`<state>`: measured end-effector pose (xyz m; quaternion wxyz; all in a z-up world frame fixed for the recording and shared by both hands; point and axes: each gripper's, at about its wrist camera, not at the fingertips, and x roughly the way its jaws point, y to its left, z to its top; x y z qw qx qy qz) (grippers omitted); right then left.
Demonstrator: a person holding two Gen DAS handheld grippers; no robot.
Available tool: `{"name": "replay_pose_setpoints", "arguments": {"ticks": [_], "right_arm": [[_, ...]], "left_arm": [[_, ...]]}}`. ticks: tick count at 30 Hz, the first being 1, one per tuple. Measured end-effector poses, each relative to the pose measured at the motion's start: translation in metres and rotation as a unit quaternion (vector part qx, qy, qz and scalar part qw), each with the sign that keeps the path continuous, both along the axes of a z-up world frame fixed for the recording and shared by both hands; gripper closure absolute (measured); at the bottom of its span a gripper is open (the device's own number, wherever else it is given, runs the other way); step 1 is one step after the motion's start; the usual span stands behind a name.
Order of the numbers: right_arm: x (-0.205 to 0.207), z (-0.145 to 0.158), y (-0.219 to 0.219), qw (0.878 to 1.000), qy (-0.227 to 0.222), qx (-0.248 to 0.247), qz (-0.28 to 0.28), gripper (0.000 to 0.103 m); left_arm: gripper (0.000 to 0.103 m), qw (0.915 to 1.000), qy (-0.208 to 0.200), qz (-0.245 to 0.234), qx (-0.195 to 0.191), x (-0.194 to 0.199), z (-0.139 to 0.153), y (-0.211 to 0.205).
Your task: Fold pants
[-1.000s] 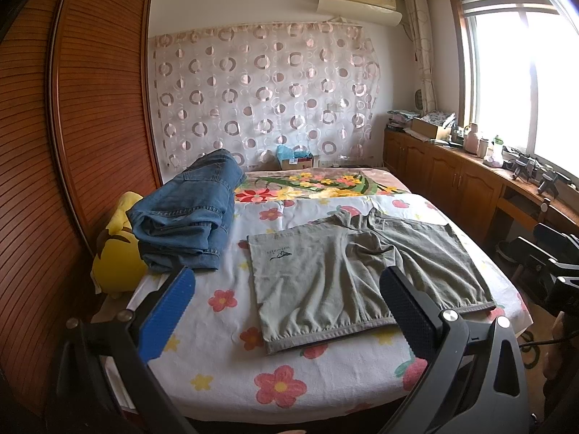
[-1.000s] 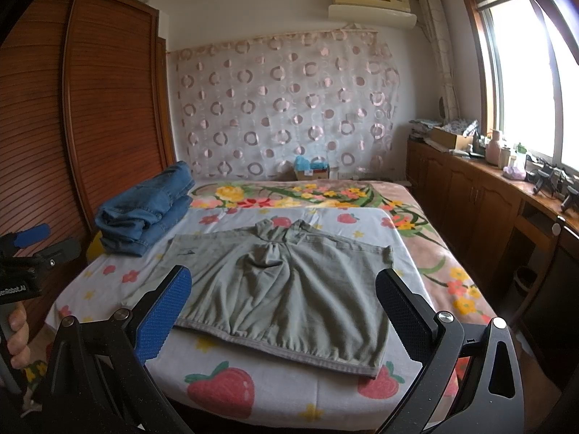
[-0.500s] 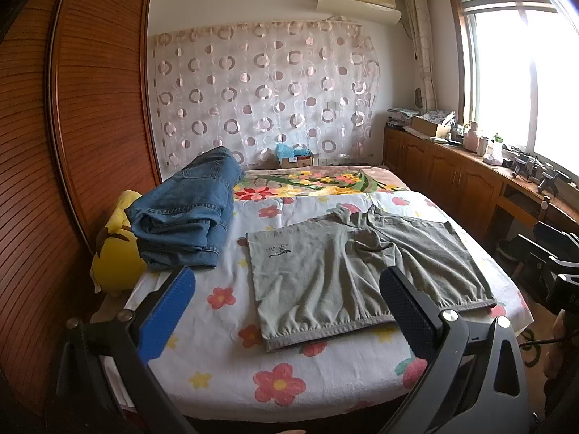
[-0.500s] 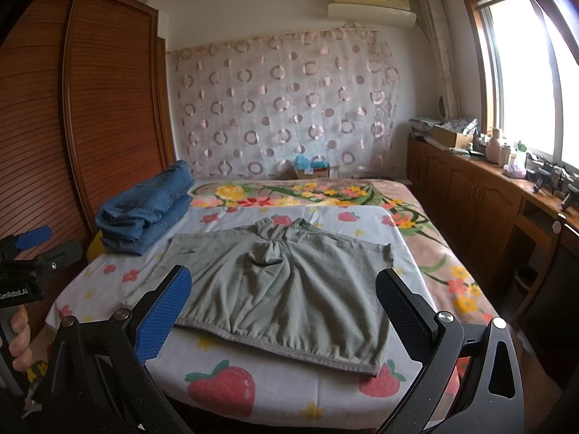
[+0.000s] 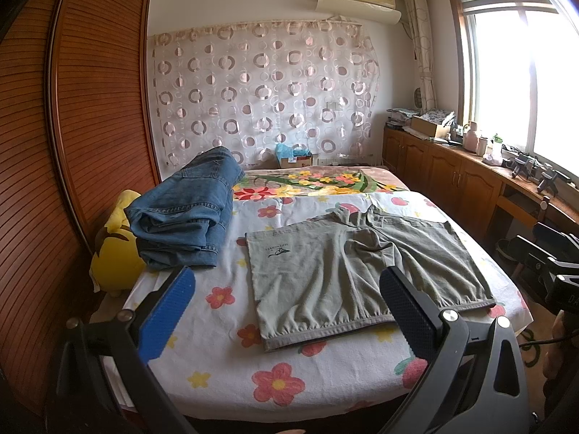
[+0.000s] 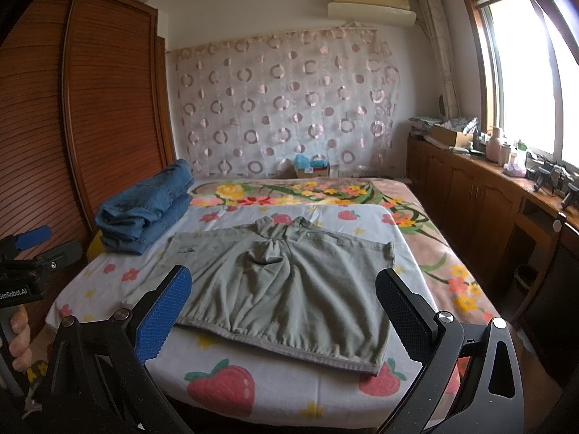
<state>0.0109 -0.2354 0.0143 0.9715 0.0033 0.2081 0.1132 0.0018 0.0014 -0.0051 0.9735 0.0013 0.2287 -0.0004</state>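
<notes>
Grey-green shorts (image 5: 347,275) lie flat on the bed, waistband toward me, legs spread toward the headboard; they also show in the right wrist view (image 6: 286,289). My left gripper (image 5: 286,307) is open and empty, held above the near left edge of the bed. My right gripper (image 6: 284,307) is open and empty, held above the foot of the bed, in front of the waistband. The left gripper body also shows at the left edge of the right wrist view (image 6: 32,260), held by a hand.
A folded stack of blue jeans (image 5: 184,213) lies on the bed's left side, next to a yellow plush toy (image 5: 112,253). A wooden wardrobe (image 5: 72,144) stands left. A cabinet counter (image 6: 506,195) with clutter runs along the right under the window. A box (image 5: 295,157) sits at the headboard.
Both views have shifted only slightly; the shorts and jeans have not moved and both grippers stay open.
</notes>
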Motion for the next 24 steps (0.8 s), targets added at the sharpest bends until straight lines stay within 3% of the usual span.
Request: {"name": "replay_pose_setpoints", "arguments": {"ticks": [15,24], "right_arm": [[0.001,-0.001,0.000,1.000,0.001,0.000,0.000,0.000],[0.004,-0.006,-0.003,1.000,0.008,-0.001,-0.002,0.000]], "left_arm": [[0.000,1.0000,0.001,0.000,-0.001,0.001,-0.001,0.000],[0.000,0.9998,0.018,-0.006,-0.004,0.009,-0.037,-0.008]]}}
